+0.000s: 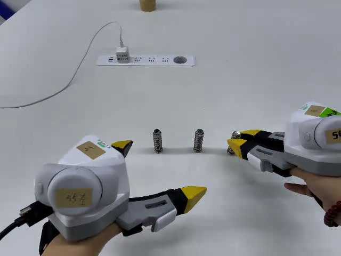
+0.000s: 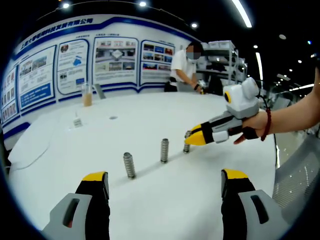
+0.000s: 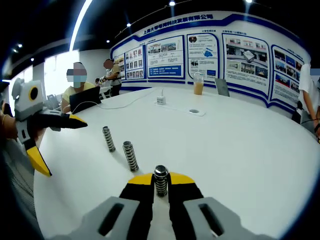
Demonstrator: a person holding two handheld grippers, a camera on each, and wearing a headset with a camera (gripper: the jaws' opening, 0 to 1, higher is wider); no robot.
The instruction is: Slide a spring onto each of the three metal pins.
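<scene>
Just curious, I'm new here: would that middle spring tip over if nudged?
Likely: the middle spring stands tall and narrow on the table, so it could topple. Round coils suggest it might roll. It looks small and probably light.

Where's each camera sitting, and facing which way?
Head view: on the headset, looking down at the white workbench; left and right hand-held grippers show.
Left gripper view: on the left hand-held gripper, facing three coiled metal springs past its open jaws.
Right gripper view: on the right hand-held gripper, jaws around the nearest spring.
All share the springs.
</scene>
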